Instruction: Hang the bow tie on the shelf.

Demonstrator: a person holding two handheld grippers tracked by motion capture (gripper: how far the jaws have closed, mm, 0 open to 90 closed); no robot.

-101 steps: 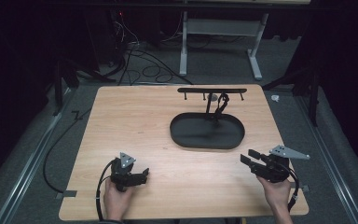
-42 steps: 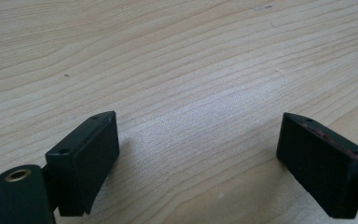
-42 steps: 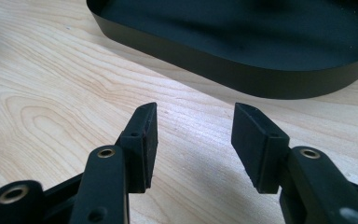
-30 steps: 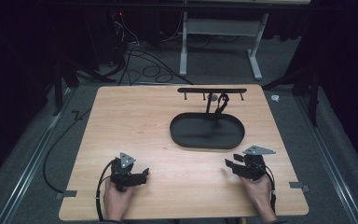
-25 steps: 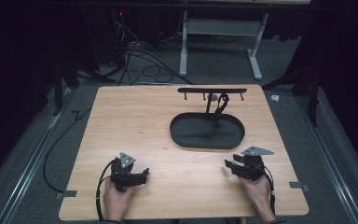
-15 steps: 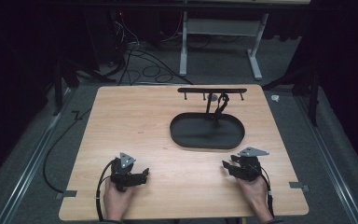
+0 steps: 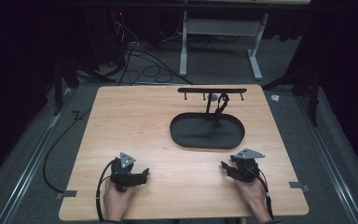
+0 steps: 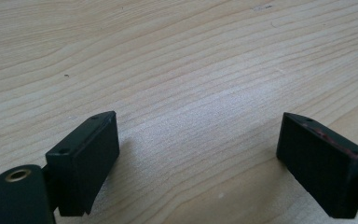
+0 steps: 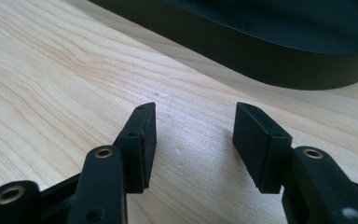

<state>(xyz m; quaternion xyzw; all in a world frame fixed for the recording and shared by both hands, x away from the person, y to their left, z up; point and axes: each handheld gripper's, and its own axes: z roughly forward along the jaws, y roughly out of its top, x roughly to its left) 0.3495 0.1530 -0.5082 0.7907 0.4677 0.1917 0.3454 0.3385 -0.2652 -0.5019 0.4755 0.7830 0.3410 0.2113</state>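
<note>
In the high view, the black oval metal tray point(image 7: 207, 133) with its hook rack point(image 7: 212, 90) sits right of centre on the pale wooden surface point(image 7: 135, 116); the right tool point(image 7: 227, 167) lies just below it, lower right, and the left tool point(image 7: 142, 173) lower left, with open room between. In the left gripper view, that tool's jaws gape wide, empty. In the right gripper view, the jaws have just been opening, empty; pushing ahead could knock the tray's wall point(image 9: 261, 51).

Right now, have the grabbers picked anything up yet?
Not yet. The left gripper rests open over bare wooden table. The right gripper is open and empty, near the black oval tray, its jaws just opening wider. The loop on the hook rack looks untouched.
</note>
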